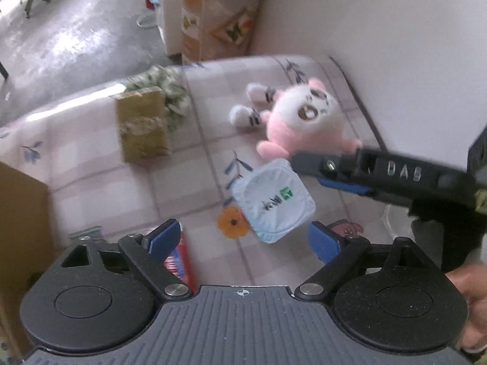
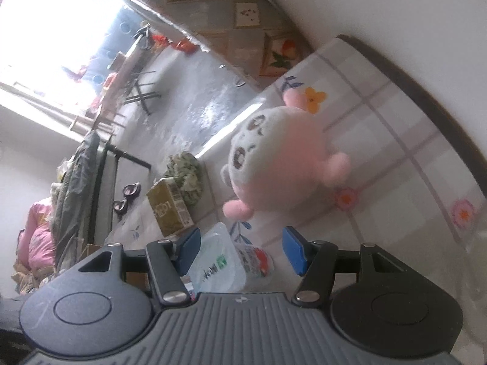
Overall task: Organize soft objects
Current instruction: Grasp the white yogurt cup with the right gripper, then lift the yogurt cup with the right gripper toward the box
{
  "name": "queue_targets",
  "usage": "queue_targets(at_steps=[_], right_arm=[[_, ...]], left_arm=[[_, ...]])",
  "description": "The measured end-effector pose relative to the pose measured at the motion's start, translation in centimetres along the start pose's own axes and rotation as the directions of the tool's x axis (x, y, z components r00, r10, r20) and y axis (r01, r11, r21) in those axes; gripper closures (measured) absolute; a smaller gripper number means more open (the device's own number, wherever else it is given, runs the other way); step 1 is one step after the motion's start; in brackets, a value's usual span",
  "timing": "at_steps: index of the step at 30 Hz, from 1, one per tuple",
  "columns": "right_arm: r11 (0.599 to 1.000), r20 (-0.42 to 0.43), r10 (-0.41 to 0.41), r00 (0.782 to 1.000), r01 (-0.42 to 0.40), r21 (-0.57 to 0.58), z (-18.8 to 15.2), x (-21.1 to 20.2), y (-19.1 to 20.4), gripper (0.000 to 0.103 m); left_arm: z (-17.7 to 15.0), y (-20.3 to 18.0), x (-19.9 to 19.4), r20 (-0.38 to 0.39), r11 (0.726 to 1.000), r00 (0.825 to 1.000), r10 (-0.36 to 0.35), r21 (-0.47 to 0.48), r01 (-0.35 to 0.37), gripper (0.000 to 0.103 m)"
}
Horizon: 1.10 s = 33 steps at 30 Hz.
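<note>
A pink and white plush toy [image 1: 301, 118] lies on the checked floral tablecloth [image 1: 91, 164] near the wall; it also shows in the right wrist view [image 2: 274, 164]. A light blue sealed cup [image 1: 272, 200] lies on its side in front of it, also in the right wrist view [image 2: 219, 264]. A green and white floral cloth bundle [image 1: 170, 91] sits behind an olive carton [image 1: 143, 124]. My left gripper [image 1: 243, 240] is open and empty, just short of the cup. My right gripper [image 2: 242, 251] is open over the cup, below the plush; its black body [image 1: 395, 176] reaches in from the right.
A red and blue packet [image 1: 178, 261] lies by my left finger. A brown cardboard box [image 1: 18, 213] stands at the left edge. The white wall [image 1: 395, 45] borders the table on the right. Beyond the table edge are grey floor and furniture [image 2: 140, 85].
</note>
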State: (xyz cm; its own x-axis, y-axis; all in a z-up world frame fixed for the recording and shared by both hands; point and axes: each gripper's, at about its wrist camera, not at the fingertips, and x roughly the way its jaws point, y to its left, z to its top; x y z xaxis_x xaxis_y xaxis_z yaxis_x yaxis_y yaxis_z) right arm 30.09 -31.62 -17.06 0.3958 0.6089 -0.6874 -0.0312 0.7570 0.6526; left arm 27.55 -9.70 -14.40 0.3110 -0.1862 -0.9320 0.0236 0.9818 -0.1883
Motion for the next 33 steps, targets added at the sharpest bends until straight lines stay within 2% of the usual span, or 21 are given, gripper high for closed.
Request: queue_targets(at_steps=[4, 6, 12, 16, 18, 26, 33], right_arm=[[0.999, -0.053, 0.030, 0.998, -0.031, -0.012, 0.9, 1.1, 0.0, 0.044], [0.999, -0.083, 0.033, 0.996, -0.035, -0.027, 1.1, 1.7, 0.1, 0.054], [0.998, -0.142, 0.054, 0.988, -0.059, -0.030, 1.3, 2.8, -0.4, 0.071], [0.996, -0.163, 0.083, 0.983, -0.088, -0.021, 1.3, 2.9, -0.3, 0.078], [0.995, -0.167, 0.087, 0.982, -0.093, -0.028, 1.2, 2.8, -0.1, 0.079], [0.994, -0.157, 0.084, 0.984, -0.093, -0.050, 0.7, 1.0, 1.3, 0.079], [0.988, -0.135, 0.092, 0.987, -0.107, -0.108, -0.1, -3.7, 5.2, 0.079]], left_arm=[[-0.1, -0.8, 2.4, -0.038, 1.000, 0.999, -0.007, 0.004, 0.007, 0.012], [-0.2, -1.3, 3.3, -0.044, 1.000, 0.999, 0.005, 0.013, -0.004, 0.015], [-0.1, -2.2, 5.0, -0.056, 0.998, 0.997, 0.049, 0.043, -0.047, 0.039], [0.0, -2.6, 4.6, -0.039, 0.997, 0.998, 0.053, 0.057, -0.050, 0.056], [-0.1, -3.0, 4.5, -0.034, 0.995, 0.997, 0.071, 0.074, -0.068, 0.057], [-0.7, -3.4, 1.5, 0.007, 0.996, 0.998, 0.056, 0.071, -0.057, 0.058], [-2.5, -3.6, -6.1, 0.131, 0.998, 0.990, 0.047, 0.026, -0.051, 0.058]])
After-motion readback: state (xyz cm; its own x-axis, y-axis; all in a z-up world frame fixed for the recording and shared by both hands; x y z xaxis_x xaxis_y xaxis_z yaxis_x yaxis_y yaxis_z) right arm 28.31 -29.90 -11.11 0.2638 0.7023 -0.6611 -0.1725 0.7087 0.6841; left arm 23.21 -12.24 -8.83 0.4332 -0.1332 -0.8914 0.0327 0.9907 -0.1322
